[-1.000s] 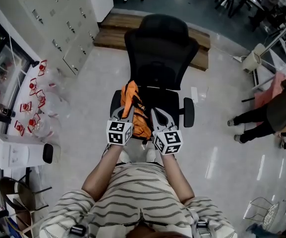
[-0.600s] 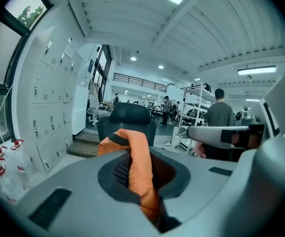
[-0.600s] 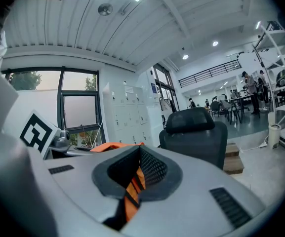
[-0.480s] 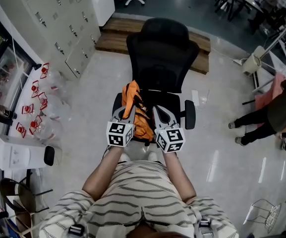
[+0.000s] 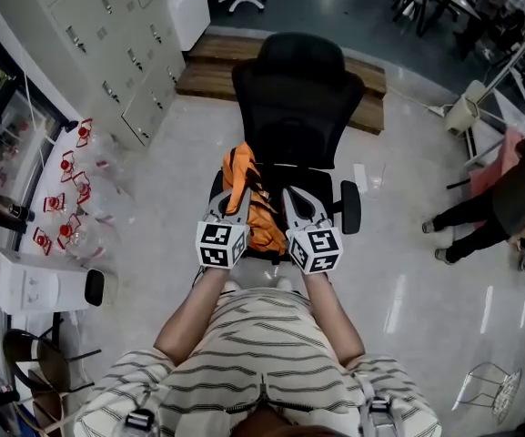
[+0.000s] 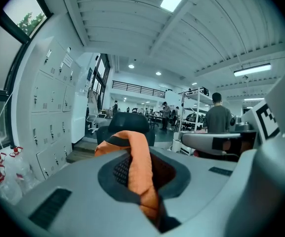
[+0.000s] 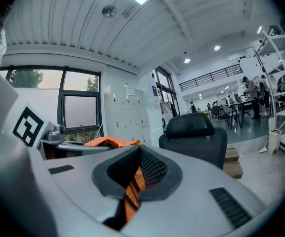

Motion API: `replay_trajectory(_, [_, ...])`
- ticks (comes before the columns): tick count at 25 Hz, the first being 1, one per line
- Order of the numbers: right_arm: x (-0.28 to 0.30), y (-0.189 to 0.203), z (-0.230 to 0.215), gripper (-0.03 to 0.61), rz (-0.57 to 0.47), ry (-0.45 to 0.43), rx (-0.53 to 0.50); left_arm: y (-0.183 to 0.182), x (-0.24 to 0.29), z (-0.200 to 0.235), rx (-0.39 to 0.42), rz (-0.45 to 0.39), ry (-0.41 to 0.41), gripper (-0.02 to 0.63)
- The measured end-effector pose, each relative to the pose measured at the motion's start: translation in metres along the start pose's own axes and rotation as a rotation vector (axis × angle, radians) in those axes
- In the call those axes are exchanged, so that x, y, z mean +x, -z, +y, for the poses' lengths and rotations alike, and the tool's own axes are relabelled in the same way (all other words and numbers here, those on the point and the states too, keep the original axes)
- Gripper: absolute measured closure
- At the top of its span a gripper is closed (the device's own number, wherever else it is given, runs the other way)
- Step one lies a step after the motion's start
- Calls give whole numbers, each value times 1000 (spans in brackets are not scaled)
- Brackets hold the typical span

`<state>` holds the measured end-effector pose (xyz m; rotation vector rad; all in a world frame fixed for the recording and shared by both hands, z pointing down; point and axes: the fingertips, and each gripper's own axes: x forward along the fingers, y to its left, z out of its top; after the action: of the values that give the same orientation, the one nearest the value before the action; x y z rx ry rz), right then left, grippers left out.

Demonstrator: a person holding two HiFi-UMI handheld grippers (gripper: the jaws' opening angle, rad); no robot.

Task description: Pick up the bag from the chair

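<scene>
The left tool (image 5: pixel 231 204) was seen clamped shut on an orange fold (image 6: pixel 141 174) of the bag (image 5: pixel 260 224), the fabric being pinched between its grey jaws. The right tool (image 5: pixel 297 208) was likewise closed on an orange and black strap (image 7: pixel 132 191) of the same bag. The bag was held between the two tools over the front of the seat of the black chair (image 5: pixel 298 107); whether it touched the seat could not be told. Grey lockers (image 5: pixel 89 44) were visible to the left.
</scene>
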<state>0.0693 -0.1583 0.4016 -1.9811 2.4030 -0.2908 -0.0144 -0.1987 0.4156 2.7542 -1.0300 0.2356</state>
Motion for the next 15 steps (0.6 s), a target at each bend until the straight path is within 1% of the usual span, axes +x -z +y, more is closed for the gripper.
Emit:
replay_trajectory(7, [-1, -1, 0, 560, -6, 5, 2, -6, -5, -4, 11, -28, 4, 577])
replay_trajectory(15, [-4, -6, 3, 560, -11, 2, -22, -12, -11, -10, 22, -52, 5, 577])
